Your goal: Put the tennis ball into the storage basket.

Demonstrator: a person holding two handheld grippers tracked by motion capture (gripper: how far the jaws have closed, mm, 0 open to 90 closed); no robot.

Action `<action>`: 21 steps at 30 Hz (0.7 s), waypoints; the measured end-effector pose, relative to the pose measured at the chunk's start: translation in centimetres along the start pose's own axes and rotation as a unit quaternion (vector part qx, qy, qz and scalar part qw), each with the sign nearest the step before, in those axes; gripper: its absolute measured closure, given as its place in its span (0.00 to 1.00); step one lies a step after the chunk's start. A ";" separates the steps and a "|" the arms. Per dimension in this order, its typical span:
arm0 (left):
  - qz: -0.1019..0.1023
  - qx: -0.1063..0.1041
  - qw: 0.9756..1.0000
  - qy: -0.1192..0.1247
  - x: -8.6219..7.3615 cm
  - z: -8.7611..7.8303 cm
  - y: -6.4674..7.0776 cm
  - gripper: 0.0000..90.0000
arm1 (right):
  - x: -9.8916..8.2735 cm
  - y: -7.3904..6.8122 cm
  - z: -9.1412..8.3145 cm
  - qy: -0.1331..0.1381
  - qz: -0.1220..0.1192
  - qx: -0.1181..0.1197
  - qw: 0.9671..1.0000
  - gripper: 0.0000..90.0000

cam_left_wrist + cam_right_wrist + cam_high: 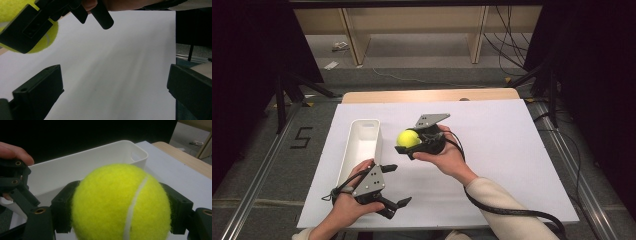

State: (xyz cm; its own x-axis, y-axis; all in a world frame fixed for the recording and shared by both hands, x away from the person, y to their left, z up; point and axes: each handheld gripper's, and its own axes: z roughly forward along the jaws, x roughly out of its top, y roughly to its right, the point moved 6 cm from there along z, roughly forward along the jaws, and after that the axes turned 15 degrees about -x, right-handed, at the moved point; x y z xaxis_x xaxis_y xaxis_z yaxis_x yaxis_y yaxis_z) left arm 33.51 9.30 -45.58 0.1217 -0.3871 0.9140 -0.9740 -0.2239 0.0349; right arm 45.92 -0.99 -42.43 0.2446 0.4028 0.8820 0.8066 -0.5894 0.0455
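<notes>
A: Tennis ball (120, 202) – where does it sit? But list the stock largest first.

B: Item one, worktop (512, 150), under a white sheet. Item two, white bin (362, 145), long and open-topped, lying left of centre. Item three, right gripper (407, 145), jaws pinching the ball on two opposite sides, held just above the sheet and just beside the bin's right wall. Item four, left gripper (394, 185), jaws spread with nothing between them, near the bin's near end. Item five, the ball itself, yellow felt with a white seam, clear of the sheet.

A: Step in hand?

B: By my reading, carrying the ball over into the bin.

A: How to do it well?

B: Keep the pinch across the ball's widest part – felt is springy and a round thing can squirt out if squeezed off-centre. Lift enough to clear the bin's wall, bring the ball over the bin's middle, lower it close to the floor, then part the jaws so it does not bounce out. The left gripper looks well placed to steady the bin if needed.
</notes>
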 end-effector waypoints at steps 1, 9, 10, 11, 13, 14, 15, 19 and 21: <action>0.000 0.000 1.000 0.000 0.0 0.0 0.0 0.00 | 0.0 0.0 0.0 0.000 0.000 -0.001 1.000 0.29; 0.000 0.000 1.000 0.000 0.0 0.0 0.0 0.00 | 0.2 0.0 0.1 0.004 -0.003 0.000 1.000 0.29; 0.001 0.000 1.000 0.000 0.0 0.0 0.0 0.00 | 0.2 -0.1 0.1 0.001 -0.002 0.001 1.000 0.29; 0.001 0.000 1.000 0.000 0.0 0.0 0.0 0.00 | 0.2 -0.1 0.1 0.001 -0.002 0.001 1.000 0.29; 0.001 -0.001 1.000 0.000 0.0 0.0 0.0 0.00 | 0.2 -0.2 0.2 0.000 -0.001 0.002 1.000 0.29; 0.001 -0.001 1.000 0.000 0.0 0.0 0.0 0.00 | 0.2 -0.2 0.2 0.000 -0.001 0.002 1.000 0.29; 0.001 -0.001 1.000 0.000 0.0 0.0 0.0 0.00 | 0.2 -0.2 0.3 0.001 -0.001 0.002 1.000 0.29; 0.001 -0.001 1.000 0.000 0.0 0.0 0.0 0.00 | 0.4 -0.3 0.4 0.002 -0.001 0.003 1.000 0.29; 0.001 -0.001 1.000 0.000 0.0 0.0 0.0 0.00 | 0.4 -0.3 0.5 0.003 -0.005 0.003 1.000 0.29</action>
State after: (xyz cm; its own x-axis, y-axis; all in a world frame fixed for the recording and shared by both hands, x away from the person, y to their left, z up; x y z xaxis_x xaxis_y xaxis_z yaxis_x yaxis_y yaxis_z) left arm 33.48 9.31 -45.56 0.1199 -0.3870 0.9143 -0.9745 -0.2220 0.0338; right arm 46.01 -0.31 -42.30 0.2334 0.4041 0.8844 0.8122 -0.5811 0.0512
